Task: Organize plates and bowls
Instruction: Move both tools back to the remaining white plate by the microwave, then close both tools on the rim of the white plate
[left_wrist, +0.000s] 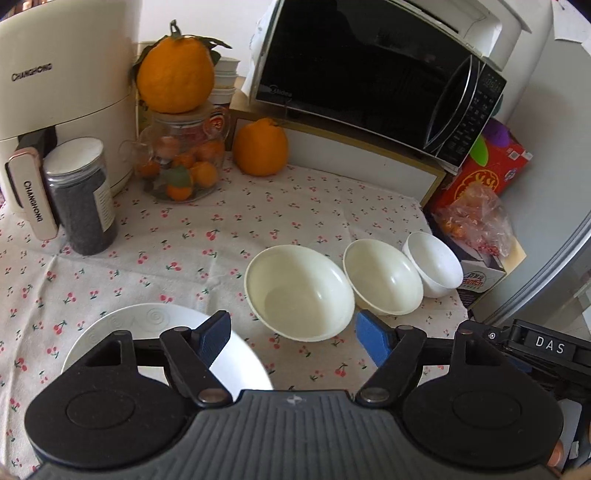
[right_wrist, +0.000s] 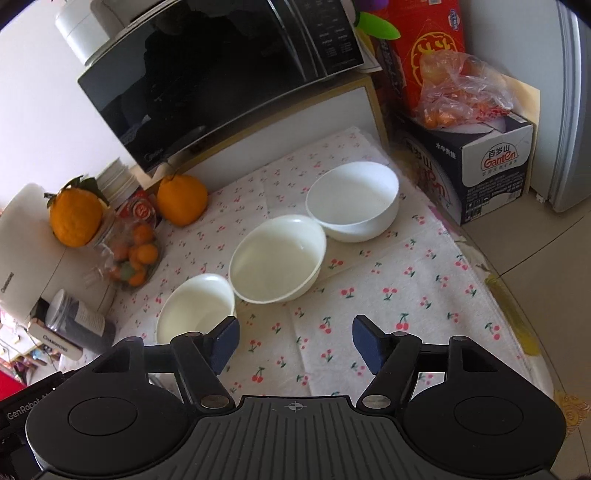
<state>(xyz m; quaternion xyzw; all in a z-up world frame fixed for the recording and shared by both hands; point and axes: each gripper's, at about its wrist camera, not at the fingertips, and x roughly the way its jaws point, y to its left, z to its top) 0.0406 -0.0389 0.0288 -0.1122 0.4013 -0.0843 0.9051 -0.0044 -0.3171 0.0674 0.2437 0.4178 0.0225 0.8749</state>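
While nothing is yet gripped, both tools hang over the cherry-print cloth (right_wrist: 369, 295) with their work laid out ahead. The left gripper (left_wrist: 293, 334) has its fingers spread wide and holds nothing; its left finger (left_wrist: 214, 336) sits over the rim of the plate (left_wrist: 147, 332), which lies flat at the near left of the cloth. The right gripper (right_wrist: 293, 341) is likewise spread and empty, poised above bare cloth just short of the bowls.

Three bowls stand upright in a row, apparently rim to rim: the near bowl (right_wrist: 195, 310), the middle bowl (right_wrist: 277, 258) and the far bowl (right_wrist: 352, 203) (which of the first two is larger differs between the views, so I cannot tell). A row like this seems set out for nesting, and each open mouth offers a rim for a finger to slip inside.

The clutter is kept to the back edge, probably to leave working room: the microwave (left_wrist: 369, 66), the jar (left_wrist: 181, 162) with an orange (left_wrist: 175, 74) on top, and a dark canister (left_wrist: 83, 199).

Judging by the layout, the task has barely begun, with no bowl stacked.
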